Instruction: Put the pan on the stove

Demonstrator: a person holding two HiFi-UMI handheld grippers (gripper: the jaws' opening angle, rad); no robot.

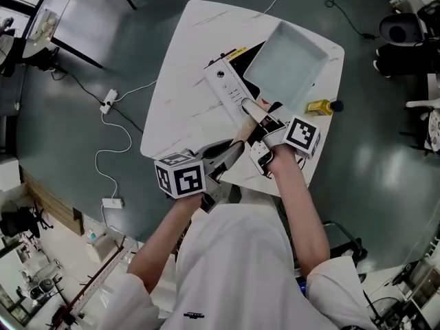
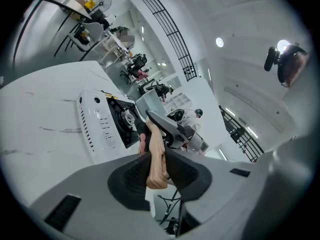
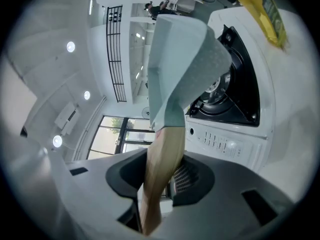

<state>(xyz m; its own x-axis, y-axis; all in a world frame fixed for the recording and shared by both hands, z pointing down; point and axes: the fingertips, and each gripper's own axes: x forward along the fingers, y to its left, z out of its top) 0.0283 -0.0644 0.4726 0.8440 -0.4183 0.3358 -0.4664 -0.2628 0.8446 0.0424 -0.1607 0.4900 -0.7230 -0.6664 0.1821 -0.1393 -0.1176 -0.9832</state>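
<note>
Pan (image 3: 179,64), square, pale green and deep-sided, hangs tilted over the black cooktop of a white stove (image 1: 225,82), covering its right part in the head view; whether its base touches the burner (image 3: 221,90) cannot be told. Its wooden handle (image 2: 156,156) slants back toward the person, who grips it with both tools. The left gripper (image 1: 230,153) is clamped on the handle's free end, its dark pads pressing the wood from either side. The right gripper (image 1: 265,130) is closed on the same handle farther up, nearer the pan's body. The stove's control panel faces the person along its near edge. The stove stands on a white marbled table (image 1: 182,74), and a yellow bottle (image 1: 322,106) lies on the tabletop just beside the stove's right side. On the grey floor to the left of the table, a white power strip (image 1: 108,102) trails its cable. The person, in white sleeves, stands at the table's near edge.
</note>
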